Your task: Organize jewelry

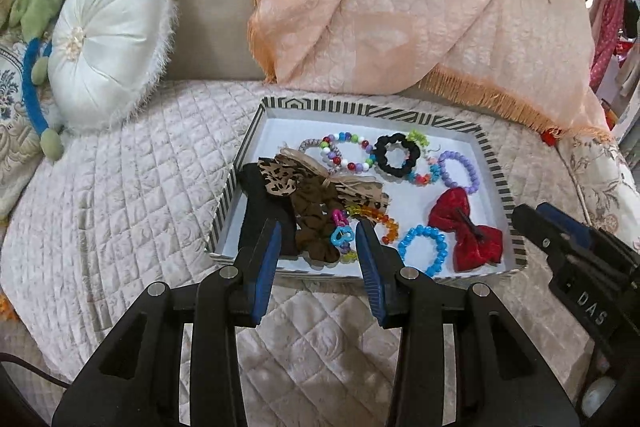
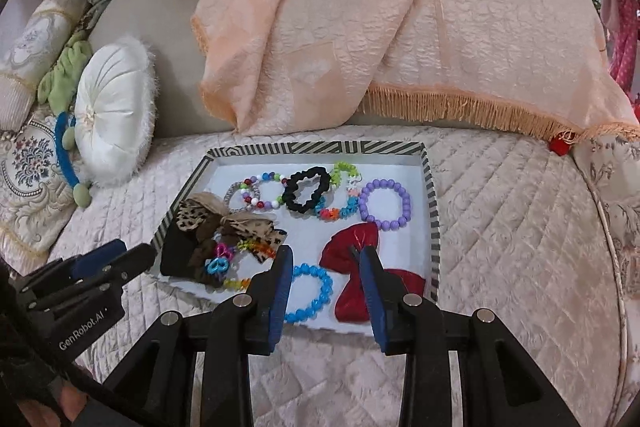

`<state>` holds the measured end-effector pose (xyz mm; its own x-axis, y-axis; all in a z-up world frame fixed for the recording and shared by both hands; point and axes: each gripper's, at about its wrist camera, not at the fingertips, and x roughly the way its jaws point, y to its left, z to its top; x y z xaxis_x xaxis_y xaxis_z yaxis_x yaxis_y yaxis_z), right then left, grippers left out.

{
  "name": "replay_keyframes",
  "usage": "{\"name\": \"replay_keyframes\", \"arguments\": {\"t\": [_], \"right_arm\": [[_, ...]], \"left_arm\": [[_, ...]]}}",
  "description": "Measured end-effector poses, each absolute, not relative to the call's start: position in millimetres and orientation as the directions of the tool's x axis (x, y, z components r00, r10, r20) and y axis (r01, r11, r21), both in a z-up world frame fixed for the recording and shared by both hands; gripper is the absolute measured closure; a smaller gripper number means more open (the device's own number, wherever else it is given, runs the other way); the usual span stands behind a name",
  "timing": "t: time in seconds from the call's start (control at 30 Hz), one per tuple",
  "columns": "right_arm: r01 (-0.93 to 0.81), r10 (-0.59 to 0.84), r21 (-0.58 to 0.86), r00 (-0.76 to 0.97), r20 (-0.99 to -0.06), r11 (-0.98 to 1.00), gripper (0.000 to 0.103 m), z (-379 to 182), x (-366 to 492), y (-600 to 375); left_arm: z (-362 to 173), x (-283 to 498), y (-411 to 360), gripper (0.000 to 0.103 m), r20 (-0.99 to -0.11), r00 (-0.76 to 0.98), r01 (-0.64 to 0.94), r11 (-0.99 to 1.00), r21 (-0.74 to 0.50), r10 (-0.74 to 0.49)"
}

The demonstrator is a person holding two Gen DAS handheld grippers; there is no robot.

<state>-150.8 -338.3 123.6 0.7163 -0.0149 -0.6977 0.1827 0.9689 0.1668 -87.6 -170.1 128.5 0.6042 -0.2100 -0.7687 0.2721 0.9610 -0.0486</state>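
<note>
A striped-rim tray (image 1: 360, 107) (image 2: 320, 147) lies on a quilted seat. In it are a blue bead bracelet (image 1: 404, 243) (image 2: 326, 281), a red velvet bow (image 1: 448, 211) (image 2: 344, 247), a purple bead bracelet (image 1: 452, 157) (image 2: 404, 195), a black scrunchie (image 1: 380, 155) (image 2: 292, 191), a multicolour bead bracelet (image 1: 348, 137), a leopard bow (image 1: 276, 179) and a brown scrunchie (image 1: 316, 195). My left gripper (image 1: 318, 231) (image 2: 132, 255) hovers open over the tray's near left part, holding nothing. My right gripper (image 2: 326, 253) (image 1: 532, 223) hovers open over the near right part, above the blue bracelet and red bow, also holding nothing.
A white round cushion (image 1: 108, 39) and a blue headband (image 1: 30, 87) lie to the left of the tray. A peach fringed throw (image 1: 380, 7) drapes over the sofa back behind it. Quilted cover (image 1: 140, 167) surrounds the tray on all sides.
</note>
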Motion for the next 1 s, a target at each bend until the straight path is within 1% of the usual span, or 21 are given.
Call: {"name": "replay_keyframes", "arguments": {"t": [0.13,0.17,0.37,0.73,1.0], "right_arm": [[0.182,-0.025,0.159,0.73,-0.683,0.97,0.07,131,-164,-334],[0.184,-0.027,0.158,0.731,-0.682,0.97,0.068,132,-166,-333],[0.192,-0.053,0.137,0.742,-0.669,0.972,0.063,141,-181,-329],[0.189,-0.059,0.13,0.752,-0.656,0.973,0.06,153,-199,-317],[0.181,-0.055,0.128,0.756,-0.652,0.975,0.057,157,-205,-311]], "left_arm": [[136,-97,-168,0.065,-0.76,0.615,0.271,0.961,-0.048,-0.211],[138,-99,-167,0.065,-0.757,0.619,0.269,0.962,-0.047,-0.21],[150,-113,-163,0.065,-0.737,0.643,0.272,0.962,-0.036,-0.21],[170,-131,-158,0.065,-0.699,0.682,0.268,0.963,-0.037,-0.216],[176,-138,-154,0.065,-0.688,0.696,0.26,0.965,-0.025,-0.205]]}}
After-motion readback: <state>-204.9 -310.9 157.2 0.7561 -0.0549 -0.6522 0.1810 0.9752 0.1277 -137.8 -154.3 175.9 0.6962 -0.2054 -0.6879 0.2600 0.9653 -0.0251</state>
